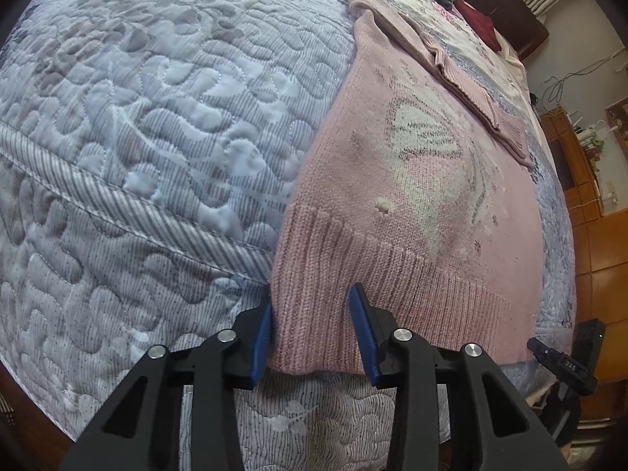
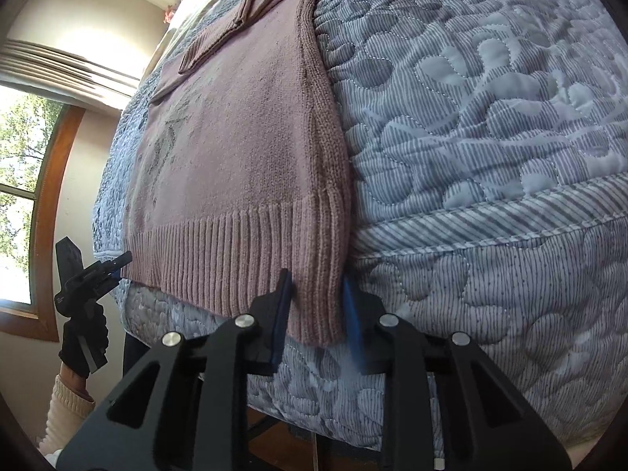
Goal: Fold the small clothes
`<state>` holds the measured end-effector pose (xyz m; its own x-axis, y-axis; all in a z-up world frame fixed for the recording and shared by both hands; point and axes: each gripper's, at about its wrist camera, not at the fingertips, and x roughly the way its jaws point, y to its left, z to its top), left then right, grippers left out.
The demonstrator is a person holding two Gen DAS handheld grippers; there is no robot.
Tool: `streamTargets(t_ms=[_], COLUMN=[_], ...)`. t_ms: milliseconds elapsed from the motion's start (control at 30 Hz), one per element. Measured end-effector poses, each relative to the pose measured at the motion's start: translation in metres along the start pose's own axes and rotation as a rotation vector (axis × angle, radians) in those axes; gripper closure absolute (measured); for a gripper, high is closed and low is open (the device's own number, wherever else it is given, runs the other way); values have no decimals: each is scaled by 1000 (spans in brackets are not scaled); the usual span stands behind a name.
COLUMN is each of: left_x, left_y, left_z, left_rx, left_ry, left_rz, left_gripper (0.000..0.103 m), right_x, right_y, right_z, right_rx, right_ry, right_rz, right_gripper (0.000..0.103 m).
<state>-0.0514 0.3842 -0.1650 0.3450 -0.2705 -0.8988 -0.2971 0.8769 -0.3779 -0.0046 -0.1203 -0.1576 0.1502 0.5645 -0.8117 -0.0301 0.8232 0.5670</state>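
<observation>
Pink knit sweater [image 1: 408,204] lengthwise up the quilt [image 1: 157,117], hem corners between both spread, ungripping grippers [image 1: 314,314] [image 2: 314,306].

Bright window [image 2: 23,180] daylight, heavy fisheye warping

sweater [image 1: 392,212] on quilt [image 1: 157,125] | left claw [image 1: 314,329] at hem's left corner | right claw [image 2: 316,314] at right corner

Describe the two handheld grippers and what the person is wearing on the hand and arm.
Both grippers, left and right, have black angular frames with round silver pins and blue pads on the jaws. The person's hand wears a black glove below a cream ribbed sleeve.
</observation>
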Motion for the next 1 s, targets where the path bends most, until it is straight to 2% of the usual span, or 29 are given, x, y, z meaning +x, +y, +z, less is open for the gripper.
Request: streamTargets(t_ms=[67, 100, 200, 300, 400, 500, 700, 1000], left_x=[-1, -2, -9, -21, -32, -41, -37, 5], left_y=[2, 2, -1, -6, -13, -18, -21, -18], left_z=[0, 1, 0, 3, 14, 31, 78, 123], left_rx=[-8, -18, 4, 0, -15, -44, -89, -145], left_ry=[13, 17, -1, -29, -63, -97, -130, -106], left_rz=[-61, -97, -120, -195, -264, -329, -321, -249], left_gripper=[85, 86, 86, 86, 87, 87, 87, 86], right_x=[3, 3, -6, -25, -44, -55, -51, -17], right_y=[4, 6, 14, 22, 27, 31, 20, 3], right_z=[0, 0, 6, 16, 32, 51, 98, 154], right_rx=[7, 7, -3, 4, 32, 53, 129, 240], right_ry=[7, 13, 8, -26, -70, -104, -119, -67], right_rz=[8, 20, 83, 167, 249, 278, 255, 198], right_gripper=[83, 87, 89, 90, 90, 90, 91, 90])
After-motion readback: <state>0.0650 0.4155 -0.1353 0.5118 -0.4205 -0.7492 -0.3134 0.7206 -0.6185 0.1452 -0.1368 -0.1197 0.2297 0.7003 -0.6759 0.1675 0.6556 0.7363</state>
